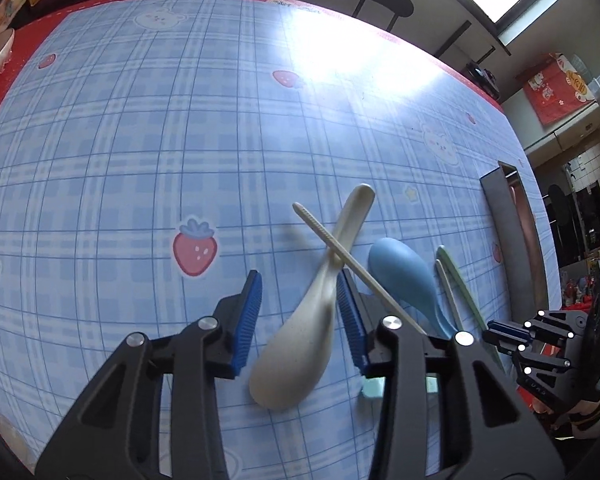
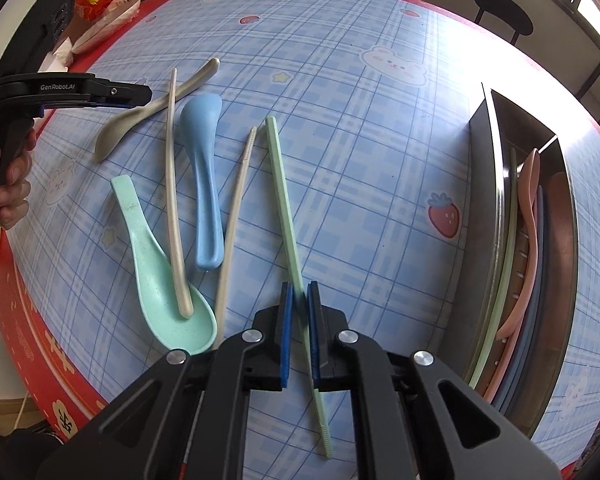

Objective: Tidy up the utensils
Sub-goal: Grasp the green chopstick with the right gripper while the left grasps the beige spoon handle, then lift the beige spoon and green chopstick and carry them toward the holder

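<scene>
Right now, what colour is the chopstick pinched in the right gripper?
Pale green chopstick; clearest in the right wrist view.

On the desk (image 2: 380, 160), seen from the right wrist, 3 spoons and 3 chopsticks lie fanned from 9 to 12 o'clock of the right tongs (image 2: 299, 312). One chopstick (image 2: 175, 184) rests in the nearest spoon (image 2: 156, 264). The tray (image 2: 484, 216) sits at 3 o'clock, utensils inside. The left tongs (image 2: 140, 94) hover at 10 o'clock over the farthest spoon (image 2: 148, 114).
</scene>
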`<state>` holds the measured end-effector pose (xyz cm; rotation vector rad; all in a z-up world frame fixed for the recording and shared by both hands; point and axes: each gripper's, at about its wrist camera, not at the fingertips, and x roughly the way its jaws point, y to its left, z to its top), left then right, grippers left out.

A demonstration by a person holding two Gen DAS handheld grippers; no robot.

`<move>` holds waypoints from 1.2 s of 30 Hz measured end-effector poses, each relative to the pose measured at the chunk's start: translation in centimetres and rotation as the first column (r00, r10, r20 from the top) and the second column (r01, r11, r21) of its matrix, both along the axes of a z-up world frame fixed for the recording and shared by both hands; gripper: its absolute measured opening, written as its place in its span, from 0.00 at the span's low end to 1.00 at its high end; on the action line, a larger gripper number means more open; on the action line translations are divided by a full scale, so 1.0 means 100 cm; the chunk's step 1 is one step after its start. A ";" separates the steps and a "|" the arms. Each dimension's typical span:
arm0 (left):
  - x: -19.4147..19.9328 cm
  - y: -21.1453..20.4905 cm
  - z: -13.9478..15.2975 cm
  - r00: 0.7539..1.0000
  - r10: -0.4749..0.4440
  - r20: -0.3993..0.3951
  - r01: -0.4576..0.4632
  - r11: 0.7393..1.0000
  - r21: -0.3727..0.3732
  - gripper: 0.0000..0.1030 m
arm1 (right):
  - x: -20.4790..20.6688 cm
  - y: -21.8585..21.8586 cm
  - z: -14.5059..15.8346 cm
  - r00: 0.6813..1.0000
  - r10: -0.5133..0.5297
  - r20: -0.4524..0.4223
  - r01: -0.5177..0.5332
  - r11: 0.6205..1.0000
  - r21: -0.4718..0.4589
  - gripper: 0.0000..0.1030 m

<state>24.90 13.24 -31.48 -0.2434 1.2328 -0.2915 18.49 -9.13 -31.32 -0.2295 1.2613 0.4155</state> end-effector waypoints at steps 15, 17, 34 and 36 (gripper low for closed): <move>-0.013 -0.031 -0.003 0.998 -0.051 0.038 0.047 0.994 0.104 0.40 | 0.002 -0.003 0.000 1.000 0.000 -0.008 0.000 1.000 0.011 0.08; -0.014 -0.042 -0.004 0.996 -0.076 0.049 0.067 0.983 0.170 0.37 | 0.002 -0.003 0.001 1.000 0.002 -0.009 -0.002 1.000 0.008 0.08; -0.086 -0.047 0.002 0.990 -0.140 -0.027 0.142 0.986 0.082 0.14 | 0.003 -0.007 0.001 1.000 -0.006 -0.014 0.007 0.999 0.034 0.08; -0.095 -0.050 0.000 0.989 -0.146 -0.035 0.148 0.986 0.071 0.14 | 0.003 -0.008 0.001 1.000 -0.008 -0.014 0.009 0.999 0.038 0.08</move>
